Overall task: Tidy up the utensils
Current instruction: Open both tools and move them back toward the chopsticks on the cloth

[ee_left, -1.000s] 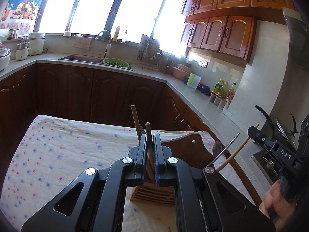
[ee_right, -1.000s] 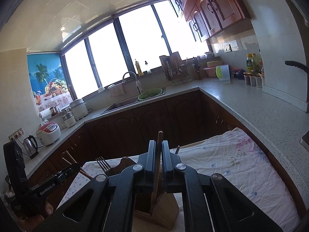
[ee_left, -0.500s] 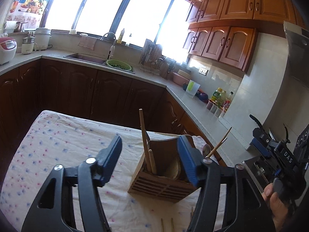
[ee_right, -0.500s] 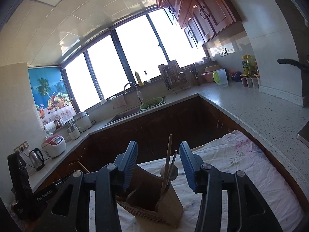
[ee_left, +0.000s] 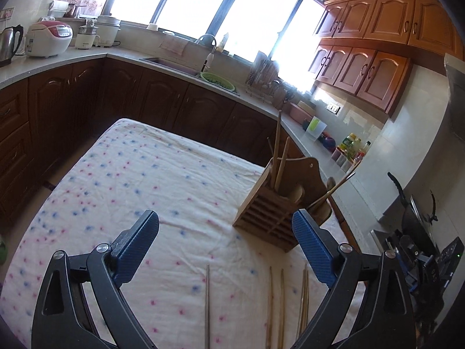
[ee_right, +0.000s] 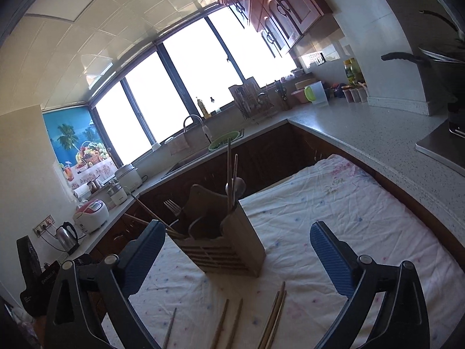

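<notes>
Left gripper (ee_left: 225, 248): spread wide, holding nothing
Right gripper (ee_right: 237, 257): spread wide (nothing held)
Slatted wooden utensil holder (ee_right: 229, 250): upright on flowery cloth (ee_left: 145, 180)
Wooden chopsticks (ee_left: 276, 305): flat on cloth

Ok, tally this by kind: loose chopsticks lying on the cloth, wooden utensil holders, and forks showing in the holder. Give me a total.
Loose chopsticks: 5
Wooden utensil holder: 1
Fork: 1
Total: 7

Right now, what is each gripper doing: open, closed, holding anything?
Left gripper: open, holding nothing, above the chopsticks on the cloth.
Right gripper: open, holding nothing, facing the wooden holder.
</notes>
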### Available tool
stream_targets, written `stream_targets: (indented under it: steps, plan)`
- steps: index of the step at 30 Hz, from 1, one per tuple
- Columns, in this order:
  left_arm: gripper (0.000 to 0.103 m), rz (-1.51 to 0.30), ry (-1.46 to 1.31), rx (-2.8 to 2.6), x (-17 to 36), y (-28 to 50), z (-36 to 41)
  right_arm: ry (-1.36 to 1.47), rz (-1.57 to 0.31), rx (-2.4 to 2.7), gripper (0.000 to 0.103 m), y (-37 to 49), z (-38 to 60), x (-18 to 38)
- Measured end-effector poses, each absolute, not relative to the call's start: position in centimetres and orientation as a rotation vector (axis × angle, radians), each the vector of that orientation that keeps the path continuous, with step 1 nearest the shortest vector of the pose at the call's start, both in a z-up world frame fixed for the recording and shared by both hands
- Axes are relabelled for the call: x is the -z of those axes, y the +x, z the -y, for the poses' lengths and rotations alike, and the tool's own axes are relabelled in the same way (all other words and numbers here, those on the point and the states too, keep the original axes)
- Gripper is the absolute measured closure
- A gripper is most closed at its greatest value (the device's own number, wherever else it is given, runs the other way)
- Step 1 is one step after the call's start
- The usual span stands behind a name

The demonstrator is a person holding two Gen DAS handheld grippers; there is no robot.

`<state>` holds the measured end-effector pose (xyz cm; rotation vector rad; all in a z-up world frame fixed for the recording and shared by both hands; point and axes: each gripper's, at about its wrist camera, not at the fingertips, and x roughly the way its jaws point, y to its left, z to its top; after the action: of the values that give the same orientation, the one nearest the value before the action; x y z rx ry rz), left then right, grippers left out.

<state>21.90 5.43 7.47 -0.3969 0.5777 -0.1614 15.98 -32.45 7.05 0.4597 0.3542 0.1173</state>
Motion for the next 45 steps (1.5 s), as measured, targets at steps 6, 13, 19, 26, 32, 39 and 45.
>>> stream_targets:
  steps: [6,13,19,26,32,39,45]
  plan:
    - [0.008,-0.663,-0.352,0.112,-4.1,18.6,-6.5,0.464,-0.447,-0.081,0.002,12.4,32.7,-3.5]
    - [0.008,-0.757,-0.339,0.093,-0.7,16.1,-6.5,0.469,-0.532,-0.07,0.002,10.2,32.2,-0.2]
    - [0.008,-0.813,-0.321,0.094,1.0,15.7,-5.9,0.439,-0.604,-0.082,0.003,10.5,31.1,1.3]
    - [0.008,-0.845,-0.304,0.114,1.7,15.9,-5.0,0.346,-0.677,-0.097,0.02,12.1,28.8,2.2]
    - [0.008,-0.862,-0.291,0.122,1.9,16.1,-4.5,0.252,-0.818,-0.118,0.066,15.2,26.3,4.5]
    - [0.008,-0.876,-0.28,0.127,2.1,16.0,-4.6,0.111,-0.922,-0.124,0.082,16.7,24.9,6.3]
    - [0.008,-0.901,-0.261,0.142,2.8,16.0,-4.4,-0.02,-0.974,-0.159,0.085,14.8,25.3,6.3]
